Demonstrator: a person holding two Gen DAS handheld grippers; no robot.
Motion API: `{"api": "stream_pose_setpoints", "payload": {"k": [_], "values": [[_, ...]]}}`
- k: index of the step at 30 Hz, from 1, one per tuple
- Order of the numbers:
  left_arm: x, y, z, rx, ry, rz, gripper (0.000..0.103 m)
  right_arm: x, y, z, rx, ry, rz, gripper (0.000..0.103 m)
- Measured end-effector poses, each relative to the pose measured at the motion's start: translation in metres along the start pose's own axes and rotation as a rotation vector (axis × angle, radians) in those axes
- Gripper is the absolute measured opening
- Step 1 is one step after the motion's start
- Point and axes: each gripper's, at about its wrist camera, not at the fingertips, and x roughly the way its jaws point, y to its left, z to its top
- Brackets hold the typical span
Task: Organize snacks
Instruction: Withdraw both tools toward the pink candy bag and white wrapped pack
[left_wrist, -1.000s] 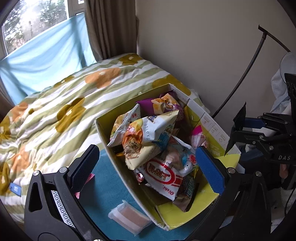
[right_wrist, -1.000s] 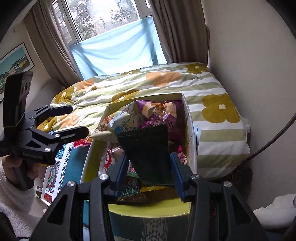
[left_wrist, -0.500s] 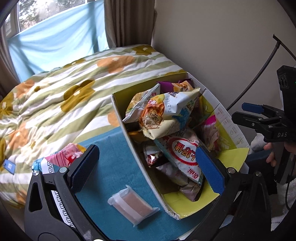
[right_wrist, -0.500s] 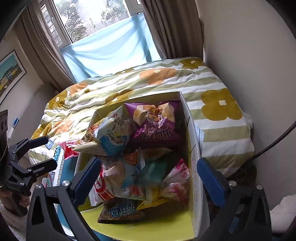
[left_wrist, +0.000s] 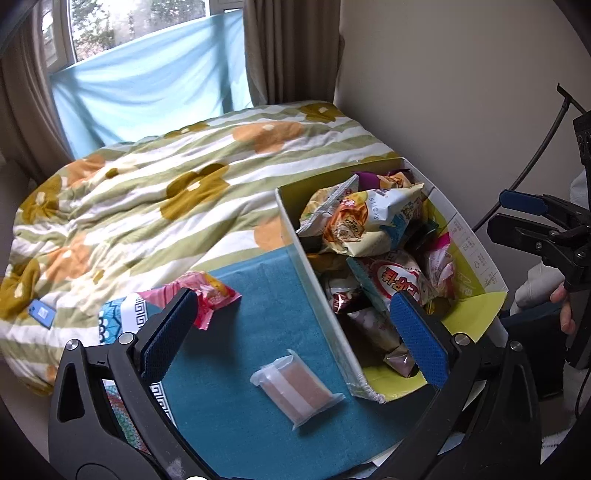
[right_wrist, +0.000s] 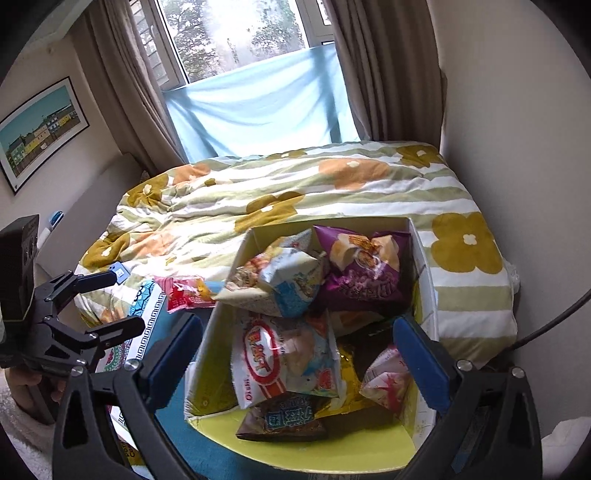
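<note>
Now | left gripper (left_wrist: 291, 332) fingers wide, empty, over teal mat (left_wrist: 258, 295) | right gripper (right_wrist: 295, 354) fingers wide above box (right_wrist: 424, 258) rim

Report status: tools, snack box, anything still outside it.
Left tool open, empty. Right tool open, empty, above the box. Box piled with snack bags. Clear wafer pack and pink packet outside on teal cloth, nothing blocking.
</note>
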Motion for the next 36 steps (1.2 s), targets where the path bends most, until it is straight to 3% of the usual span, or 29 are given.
{"api": "stream_pose_setpoints", "payload": {"k": [10,16,20,28,36], "values": [[-0.040,0.075,-0.015,0.002,-0.067,0.012,0.103,-0.004,0.093,0.009,-0.081,-0.050,0.003,0.103],[-0.057,0.141,-0.027,0.031,-0.062,0.030,0.103,0.003,0.155,0.002,-0.055,-0.106,-0.044,0.103],[-0.050,0.176,-0.032,0.056,-0.035,0.000,0.103,0.020,0.189,-0.005,-0.023,-0.104,-0.057,0.103],[-0.001,0.196,-0.022,0.165,0.035,-0.101,0.103,0.057,0.228,-0.036,0.079,-0.075,-0.111,0.103],[0.101,0.179,-0.013,0.240,0.154,-0.181,0.103,0.102,0.230,-0.074,0.152,-0.016,-0.208,0.103]]}}
